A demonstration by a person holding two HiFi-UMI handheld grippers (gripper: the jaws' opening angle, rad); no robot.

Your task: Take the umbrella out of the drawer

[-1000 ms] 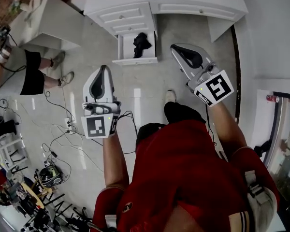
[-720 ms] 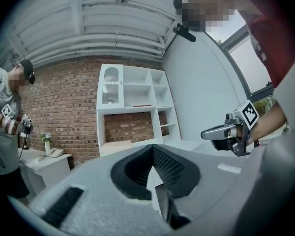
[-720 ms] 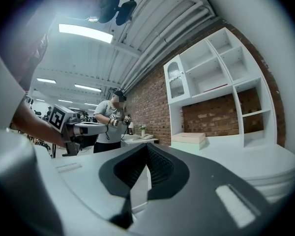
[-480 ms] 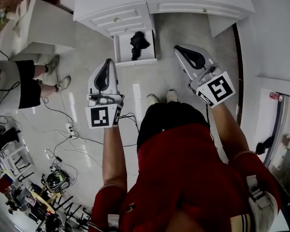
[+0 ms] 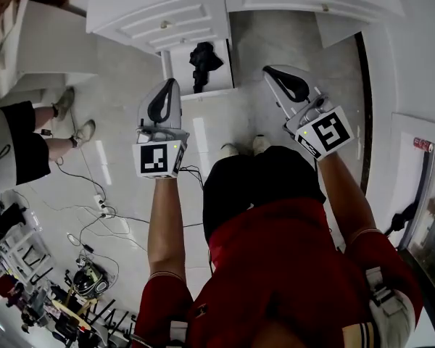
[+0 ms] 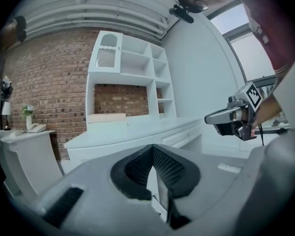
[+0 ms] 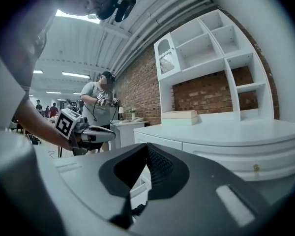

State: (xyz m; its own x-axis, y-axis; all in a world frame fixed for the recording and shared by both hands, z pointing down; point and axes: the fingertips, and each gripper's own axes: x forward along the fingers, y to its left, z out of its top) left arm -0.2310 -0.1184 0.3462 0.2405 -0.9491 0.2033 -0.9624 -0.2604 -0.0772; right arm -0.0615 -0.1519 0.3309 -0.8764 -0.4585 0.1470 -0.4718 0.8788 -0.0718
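An open white drawer [image 5: 177,67] holds a black folded umbrella [image 5: 203,58]. Its white cabinet [image 5: 159,13] stands on a pale floor [image 5: 123,100]. Loose cables [image 5: 105,210] lie across that floor.

I log: bystander [image 5: 18,151], left edge; floor cables [image 5: 101,207], lower left; white side table [image 5: 43,42], upper left.

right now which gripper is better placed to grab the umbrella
Left, probably: the left gripper sits nearest the open drawer holding the umbrella; the right gripper is farther aside. Both are shut.

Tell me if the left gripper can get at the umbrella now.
Probably yes: the drawer stands open, the umbrella lies uncovered, and nothing blocks the left gripper, though its jaws are shut.
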